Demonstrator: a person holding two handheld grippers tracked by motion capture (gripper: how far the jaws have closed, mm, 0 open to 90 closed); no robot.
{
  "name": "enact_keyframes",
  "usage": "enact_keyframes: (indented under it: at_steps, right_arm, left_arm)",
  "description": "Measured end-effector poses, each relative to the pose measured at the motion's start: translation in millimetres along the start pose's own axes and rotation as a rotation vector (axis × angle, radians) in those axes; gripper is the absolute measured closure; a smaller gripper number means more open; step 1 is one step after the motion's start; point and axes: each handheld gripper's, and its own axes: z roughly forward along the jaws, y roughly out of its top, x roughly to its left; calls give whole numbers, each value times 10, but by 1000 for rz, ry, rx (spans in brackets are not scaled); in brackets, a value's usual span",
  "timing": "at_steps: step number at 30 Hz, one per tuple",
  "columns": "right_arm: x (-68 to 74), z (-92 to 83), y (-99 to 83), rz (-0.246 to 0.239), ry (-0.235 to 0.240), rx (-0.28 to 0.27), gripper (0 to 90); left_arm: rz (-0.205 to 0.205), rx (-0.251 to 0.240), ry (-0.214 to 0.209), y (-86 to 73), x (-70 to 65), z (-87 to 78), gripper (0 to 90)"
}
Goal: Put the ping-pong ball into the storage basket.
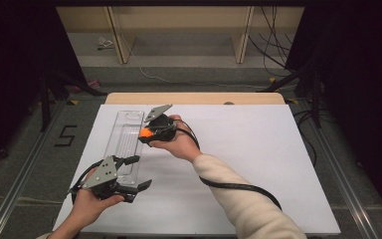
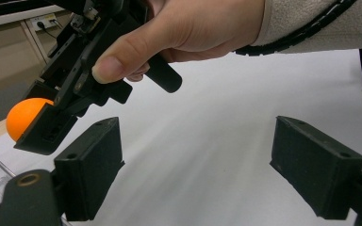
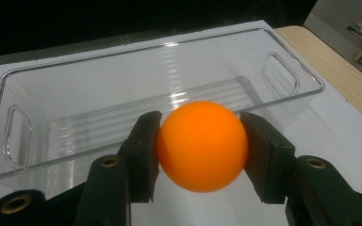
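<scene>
Over the clear plastic tray [image 3: 283, 70], the right gripper [image 3: 200, 146] pinches an orange ball [image 3: 201, 145] squarely between both pads, holding it above the tray's near edge. Down at the tray's near end on the white table [image 1: 258, 149], the left gripper [image 1: 138, 173] waits, jaws spread wide with nothing between them.

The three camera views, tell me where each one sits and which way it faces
High view: above the person's side, looking forward and down on the white table; both forearms and hands show.
Left gripper view: on the left claw, looking between its open jaws across the table at the right hand.
Right gripper view: on the right claw, looking over the orange ball it grips toward the clear tray.
All three share the orange ball.
</scene>
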Motion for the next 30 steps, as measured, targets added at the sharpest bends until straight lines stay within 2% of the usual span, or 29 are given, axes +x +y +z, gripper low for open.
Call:
enact_keyframes:
  at_steps: [30]
  right_arm:
    - [12, 64, 106, -6, 4, 1, 514]
  left_arm:
    - [5, 5, -4, -1, -4, 4, 167]
